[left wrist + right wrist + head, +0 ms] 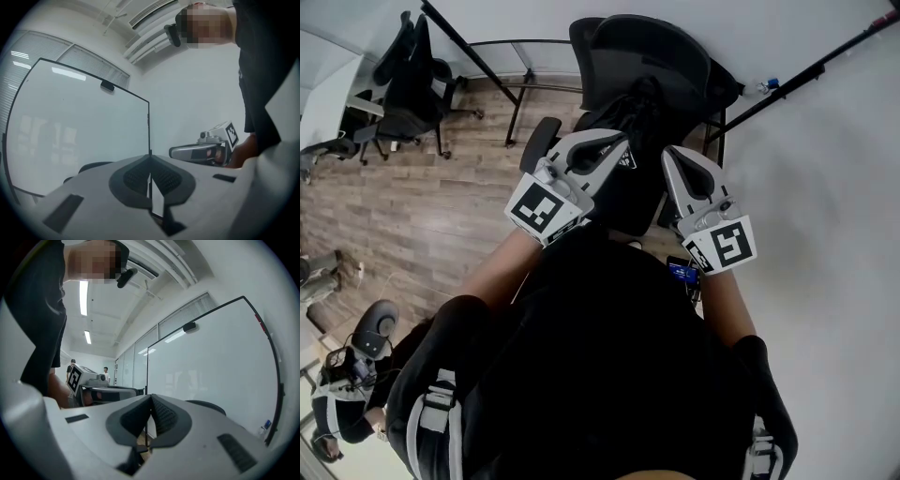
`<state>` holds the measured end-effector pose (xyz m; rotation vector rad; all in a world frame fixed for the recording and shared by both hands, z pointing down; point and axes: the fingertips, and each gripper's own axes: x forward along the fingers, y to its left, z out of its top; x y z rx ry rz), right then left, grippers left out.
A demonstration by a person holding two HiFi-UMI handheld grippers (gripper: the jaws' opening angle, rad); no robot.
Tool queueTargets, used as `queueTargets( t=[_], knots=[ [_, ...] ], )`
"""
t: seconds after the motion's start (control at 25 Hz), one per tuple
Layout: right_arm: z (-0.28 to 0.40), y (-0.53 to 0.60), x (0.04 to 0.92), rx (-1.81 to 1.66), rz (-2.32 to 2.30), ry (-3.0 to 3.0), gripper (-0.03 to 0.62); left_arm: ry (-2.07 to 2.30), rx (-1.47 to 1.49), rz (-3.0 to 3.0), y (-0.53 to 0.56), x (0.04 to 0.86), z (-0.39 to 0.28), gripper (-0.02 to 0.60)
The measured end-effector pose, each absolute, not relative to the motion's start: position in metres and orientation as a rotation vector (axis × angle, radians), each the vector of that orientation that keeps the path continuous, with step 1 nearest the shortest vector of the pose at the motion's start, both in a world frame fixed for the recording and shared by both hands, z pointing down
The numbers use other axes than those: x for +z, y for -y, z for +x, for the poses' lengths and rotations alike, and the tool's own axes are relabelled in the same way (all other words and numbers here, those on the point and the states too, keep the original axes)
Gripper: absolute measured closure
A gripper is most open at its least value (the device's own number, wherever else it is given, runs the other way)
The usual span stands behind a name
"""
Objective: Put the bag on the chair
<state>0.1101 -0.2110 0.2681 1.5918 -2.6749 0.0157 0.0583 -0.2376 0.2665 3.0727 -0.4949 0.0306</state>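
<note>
The one black bag [636, 122] lies on the seat of the chair [649, 52], against its back. Two tools hang just in front of the chair with their tips by the bag, and I cannot tell if they touch it. The left tool [614, 143] and right tool [676, 156] each have their jaws pressed together, with nothing between them. A whiteboard [211, 362] stands behind the chair. A second chair [412, 70] is well to its left, and another person [337, 403] is farther off on that side
</note>
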Motion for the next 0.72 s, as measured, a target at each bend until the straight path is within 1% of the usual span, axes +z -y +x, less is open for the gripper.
queueTargets(
  t=[0.72],
  knots=[
    [0.109,0.219,0.284,0.081,1.536,2.688,0.592,0.448,0.091,3.065,0.242,0.281,0.067,0.574]
  ],
)
